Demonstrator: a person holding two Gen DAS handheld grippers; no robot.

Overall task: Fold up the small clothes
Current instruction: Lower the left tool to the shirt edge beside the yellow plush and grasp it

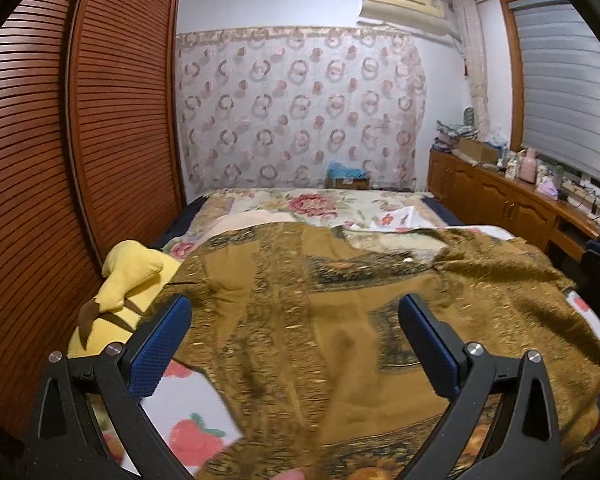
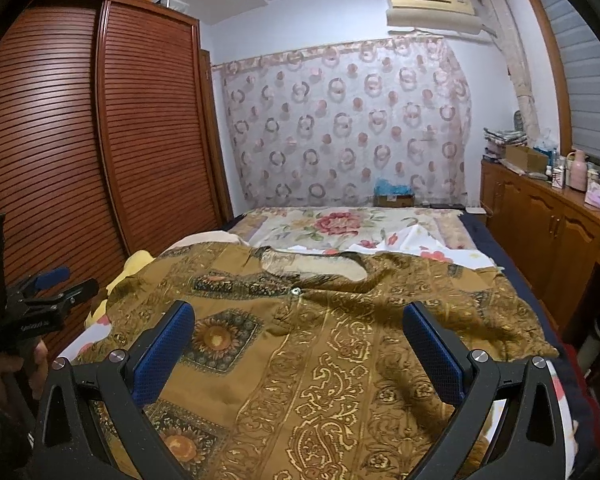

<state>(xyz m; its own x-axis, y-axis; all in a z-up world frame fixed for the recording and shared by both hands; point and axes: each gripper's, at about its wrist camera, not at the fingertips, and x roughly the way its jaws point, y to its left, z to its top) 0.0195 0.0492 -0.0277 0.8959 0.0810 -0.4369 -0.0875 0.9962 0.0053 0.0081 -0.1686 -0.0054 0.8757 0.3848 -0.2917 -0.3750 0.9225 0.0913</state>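
Observation:
A mustard-brown patterned shirt (image 1: 320, 312) lies spread flat on the bed, front up, its collar and a button (image 2: 296, 290) toward the far end. My left gripper (image 1: 294, 310) hovers open over the shirt's left part, nothing between its blue pads. My right gripper (image 2: 298, 318) is open too, above the shirt's middle, just short of the button placket. In the right wrist view the left gripper (image 2: 56, 284) shows at the left edge, held by a hand; its jaws there are too small to judge.
The bed (image 2: 340, 220) carries a floral sheet. A yellow plush toy (image 1: 120, 280) lies at the shirt's left edge. A louvered wooden wardrobe (image 1: 80, 140) stands close on the left. A wooden cabinet (image 2: 540, 216) with clutter runs along the right wall.

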